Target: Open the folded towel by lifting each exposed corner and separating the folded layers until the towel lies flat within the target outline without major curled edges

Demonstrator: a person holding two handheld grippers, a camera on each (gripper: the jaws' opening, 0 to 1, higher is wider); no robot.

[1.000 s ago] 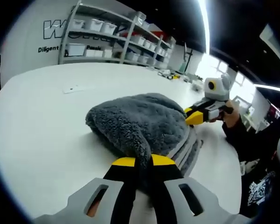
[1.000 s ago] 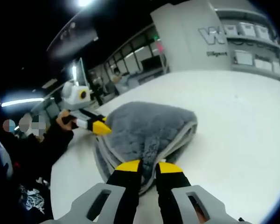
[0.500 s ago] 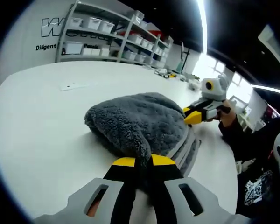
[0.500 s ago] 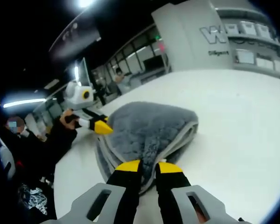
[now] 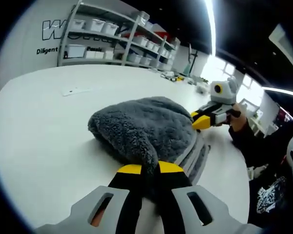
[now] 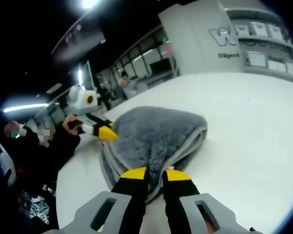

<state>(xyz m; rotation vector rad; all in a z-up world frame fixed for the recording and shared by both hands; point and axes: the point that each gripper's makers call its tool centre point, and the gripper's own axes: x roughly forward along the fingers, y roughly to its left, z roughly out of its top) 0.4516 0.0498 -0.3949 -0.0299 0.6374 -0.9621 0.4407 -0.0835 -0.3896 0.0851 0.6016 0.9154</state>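
Observation:
A folded grey fluffy towel [image 5: 146, 124] lies on the white table [image 5: 44, 136], its top layer raised into a mound over paler stacked edges. My left gripper [image 5: 150, 168] is shut on the near corner of the towel's top layer. In the right gripper view the towel [image 6: 158, 129] bulges the same way, and my right gripper [image 6: 156, 174] is shut on its near corner. The right gripper [image 5: 201, 123] also appears at the towel's far right edge in the left gripper view. In the right gripper view, the left gripper [image 6: 106, 132] meets the towel's left edge.
Shelves with white bins [image 5: 112, 41] stand beyond the table's far side. A small flat label [image 5: 75, 90] lies on the table behind the towel. A person's hand [image 5: 240, 122] and dark sleeve [image 6: 56, 148] hold the grippers at the table edge.
Both views have shifted slightly. Both grippers keep the same hold on the towel, and the towel's shape is unchanged.

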